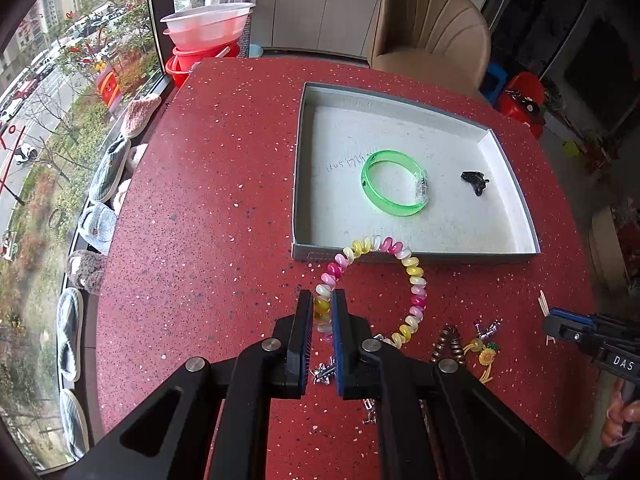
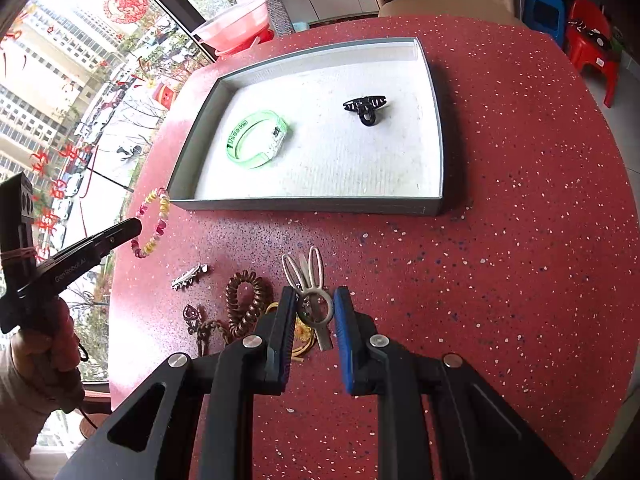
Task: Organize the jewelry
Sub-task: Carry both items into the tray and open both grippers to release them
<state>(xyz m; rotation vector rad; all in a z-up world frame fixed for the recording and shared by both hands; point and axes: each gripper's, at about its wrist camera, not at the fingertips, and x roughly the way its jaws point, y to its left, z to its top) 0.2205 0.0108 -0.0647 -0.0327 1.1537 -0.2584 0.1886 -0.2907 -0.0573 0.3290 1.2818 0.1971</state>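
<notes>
My left gripper (image 1: 322, 298) is shut on a pink, yellow and white coil bracelet (image 1: 414, 280) and holds it up just before the near wall of the grey tray (image 1: 416, 258); it also shows in the right wrist view (image 2: 154, 224). The tray (image 2: 312, 204) holds a green bangle (image 1: 394, 186) (image 2: 256, 140) and a black claw clip (image 1: 475, 182) (image 2: 365, 109). My right gripper (image 2: 315, 300) is open around a white bunny-ear hair clip (image 2: 310, 284) lying on the table.
On the red speckled table (image 2: 500, 260) near the front lie a brown coil hair tie (image 2: 244, 300), a silver clip (image 2: 190, 277), a dark pendant (image 2: 192, 316) and a yellow charm (image 1: 486, 356). A tan chair (image 1: 428, 24) stands beyond the table. Windows run along the left.
</notes>
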